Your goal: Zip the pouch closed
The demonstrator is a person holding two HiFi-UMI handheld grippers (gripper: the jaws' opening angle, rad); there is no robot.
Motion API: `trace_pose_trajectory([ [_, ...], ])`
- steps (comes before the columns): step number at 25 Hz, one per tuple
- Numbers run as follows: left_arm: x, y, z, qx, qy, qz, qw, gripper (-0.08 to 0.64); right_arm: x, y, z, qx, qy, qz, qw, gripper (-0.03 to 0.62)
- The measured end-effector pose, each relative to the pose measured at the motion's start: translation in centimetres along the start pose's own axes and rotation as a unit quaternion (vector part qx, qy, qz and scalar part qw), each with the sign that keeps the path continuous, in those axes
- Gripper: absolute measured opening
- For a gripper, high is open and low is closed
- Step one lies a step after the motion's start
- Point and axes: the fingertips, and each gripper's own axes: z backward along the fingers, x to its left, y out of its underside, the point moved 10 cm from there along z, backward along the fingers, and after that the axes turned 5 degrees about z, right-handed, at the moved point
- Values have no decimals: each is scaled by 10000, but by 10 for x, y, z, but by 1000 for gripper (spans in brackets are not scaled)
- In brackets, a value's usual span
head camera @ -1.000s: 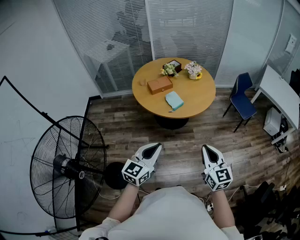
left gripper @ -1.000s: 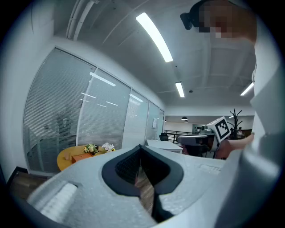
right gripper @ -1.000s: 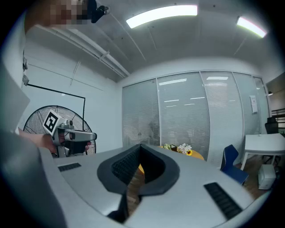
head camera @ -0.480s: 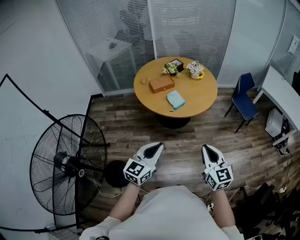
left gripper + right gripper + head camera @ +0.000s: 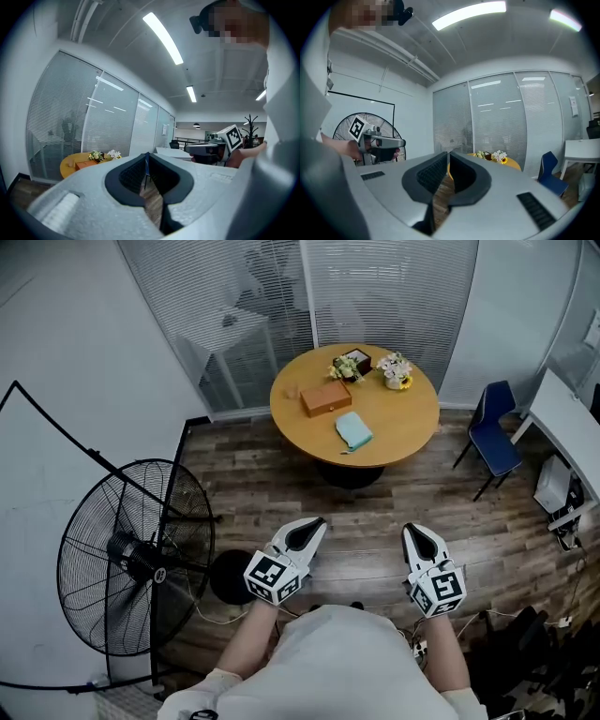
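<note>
Jaws on our left gripper (image 5: 146,155) are closed, tip against tip, with nothing between them. On our right gripper (image 5: 448,153) the jaws have just eased open by a hair, yet their tips look all but together, and nothing sits between them either. We hold both grippers roughly level in front of our chest, side by side and apart from each other, above the brown wood-plank floor (image 5: 272,486).

Our task's flat, pale teal fabric pouch (image 5: 352,431) lies well away from both grippers, on the round, light-wood table (image 5: 417,423) across the room. It sits near the table's near edge, untouched. Just beyond it on the table lies a rectangular brown box (image 5: 325,397). Farther back stand a small bunch of white and yellow flowers (image 5: 397,369), a second small greenish bunch (image 5: 343,368) and a small dark square box (image 5: 357,360).

To our left stands a large black wire-guard floor fan (image 5: 131,559). A blue chair (image 5: 494,432) stands to the right of the table.
</note>
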Motion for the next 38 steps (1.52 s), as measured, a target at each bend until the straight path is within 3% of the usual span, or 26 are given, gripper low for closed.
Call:
trace_pose_trajectory([
  [4, -5, 4, -3, 5, -87, 99, 9999, 42, -10, 5, 3, 48, -27, -40, 10000, 67],
  [11, -15, 9, -20, 64, -225, 92, 9997, 102, -31, 13, 6, 58, -125, -61, 9999, 71],
  [25, -36, 25, -52, 44, -633, 181, 9978, 103, -83, 33, 9, 117, -326, -146, 9993, 71],
  [38, 6, 26, -75, 119, -660, 257, 9974, 103, -97, 44, -29, 204, -194, -259, 9993, 71],
])
